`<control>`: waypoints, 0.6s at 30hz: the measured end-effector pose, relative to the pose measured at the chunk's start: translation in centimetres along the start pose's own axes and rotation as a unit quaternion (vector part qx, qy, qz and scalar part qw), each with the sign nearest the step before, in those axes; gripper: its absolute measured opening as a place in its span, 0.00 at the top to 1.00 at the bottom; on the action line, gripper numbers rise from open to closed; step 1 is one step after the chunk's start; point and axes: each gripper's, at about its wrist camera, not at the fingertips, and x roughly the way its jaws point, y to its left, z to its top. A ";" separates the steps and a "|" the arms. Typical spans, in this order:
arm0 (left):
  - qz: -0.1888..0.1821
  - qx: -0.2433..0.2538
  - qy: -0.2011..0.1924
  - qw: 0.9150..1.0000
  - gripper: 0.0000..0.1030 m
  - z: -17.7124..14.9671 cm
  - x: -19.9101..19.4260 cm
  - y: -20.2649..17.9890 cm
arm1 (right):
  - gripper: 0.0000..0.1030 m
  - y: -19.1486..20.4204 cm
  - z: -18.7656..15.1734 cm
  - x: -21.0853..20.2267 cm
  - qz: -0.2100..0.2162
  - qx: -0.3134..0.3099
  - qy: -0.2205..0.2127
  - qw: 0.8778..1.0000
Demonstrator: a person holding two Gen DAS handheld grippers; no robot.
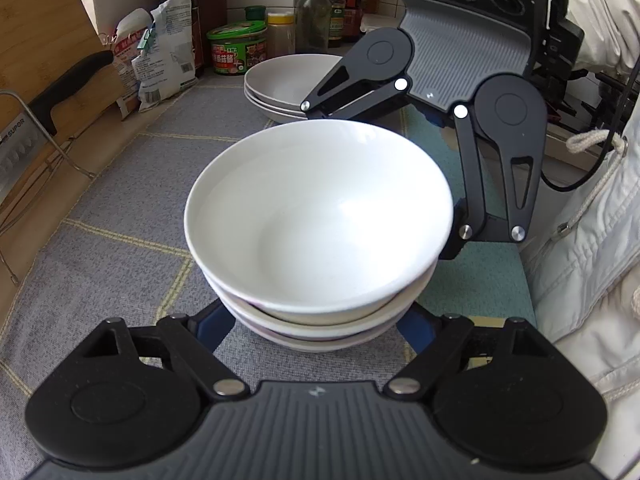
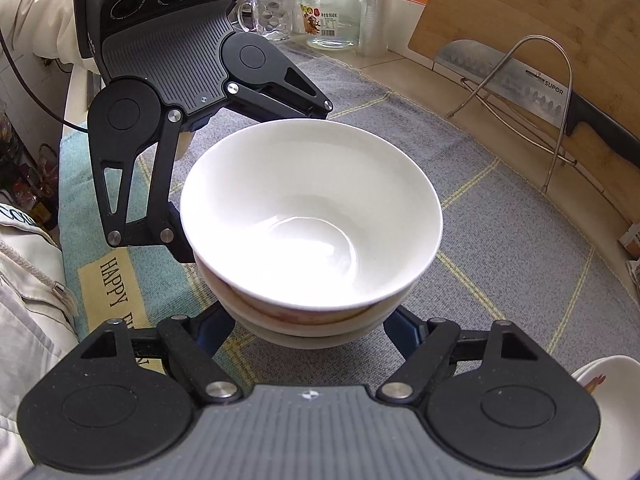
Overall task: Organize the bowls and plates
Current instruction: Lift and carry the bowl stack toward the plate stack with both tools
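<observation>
White china bowls sit in a stack of bowls (image 1: 316, 240) on the grey checked mat (image 1: 120, 208), and that stack is my landmark. I have my left tongs (image 1: 316, 330) on one side of the stack, low down, with a blue finger on each side of the bottom bowl. My right tongs (image 2: 310, 332) are on the far side of the stack, low down too, facing the left ones. Both look closed onto the bottom of the stack, though the bowls hide the tips, so I cannot be fully sure they press. Behind the stack, near the jars, wait the stacked grey plates (image 1: 280, 80).

I think I am about to lift the whole stack. To do it well I should squeeze evenly, raise both sides together, and keep it flat. The top bowl sits a bit crooked and could slide.
</observation>
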 end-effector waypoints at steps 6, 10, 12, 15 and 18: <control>-0.007 0.005 0.000 1.000 0.15 0.0 0.1 0.1 | 0.18 0.1 -0.1 0.0 -0.001 0.002 0.000 1.000; -0.007 0.005 -0.001 1.000 0.16 0.0 0.1 0.0 | 0.18 0.2 -0.1 -0.1 -0.003 0.007 -0.001 1.000; -0.007 0.003 0.001 1.000 0.16 0.0 0.1 0.0 | 0.18 0.3 -0.1 -0.1 -0.005 0.008 -0.001 1.000; -0.004 0.005 0.006 1.000 0.16 0.2 0.1 -0.2 | 0.18 0.4 -0.1 -0.2 -0.006 0.010 -0.002 1.000; -0.002 0.002 0.006 1.000 0.16 0.4 0.0 -0.5 | 0.18 0.4 -0.1 -0.4 -0.004 0.010 -0.001 1.000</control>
